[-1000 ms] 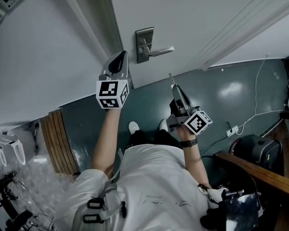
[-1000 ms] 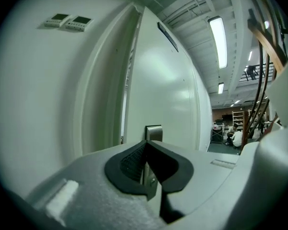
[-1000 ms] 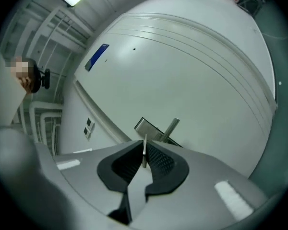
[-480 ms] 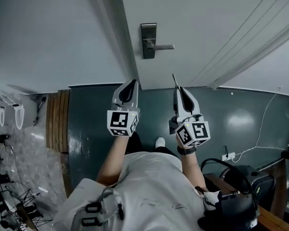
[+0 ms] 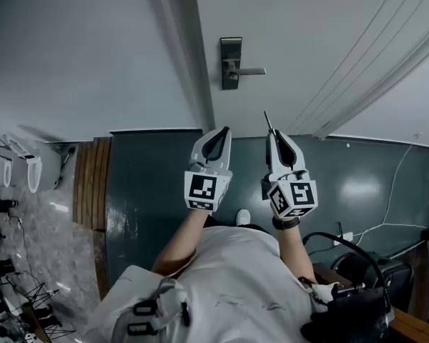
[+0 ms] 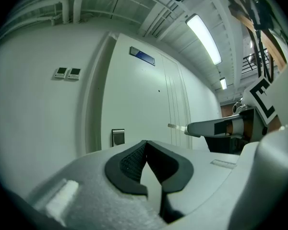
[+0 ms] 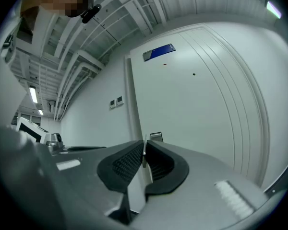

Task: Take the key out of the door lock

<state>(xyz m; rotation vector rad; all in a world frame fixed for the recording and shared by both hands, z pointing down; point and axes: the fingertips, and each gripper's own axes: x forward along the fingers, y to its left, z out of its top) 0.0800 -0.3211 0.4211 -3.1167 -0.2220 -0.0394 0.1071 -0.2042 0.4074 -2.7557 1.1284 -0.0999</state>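
The metal lock plate (image 5: pixel 231 63) with its lever handle (image 5: pixel 247 71) sits on the white door (image 5: pixel 314 41). My right gripper (image 5: pixel 274 136) is below it, away from the door, shut on the thin key (image 5: pixel 267 122), whose blade sticks out past the tips toward the door. In the right gripper view the key (image 7: pixel 143 156) stands as a thin strip between the pads, with the lock plate (image 7: pixel 156 137) beyond. My left gripper (image 5: pixel 218 138) is beside it, shut and empty (image 6: pixel 145 150). The left gripper view also shows the key (image 6: pixel 175 126) and the lock plate (image 6: pixel 118 137).
A wooden slatted panel (image 5: pixel 90 184) lies on the dark floor at left. A white cable (image 5: pixel 386 226), a dark bag (image 5: pixel 347 309) and wooden furniture (image 5: pixel 415 327) are at the lower right. Two wall controls (image 6: pixel 67 73) hang left of the door frame; a blue sign (image 6: pixel 142 56) tops the door.
Both grippers have come closer together and lie lower in the head view, farther from the lock plate. The key stays in the right gripper. The head view has swung round.
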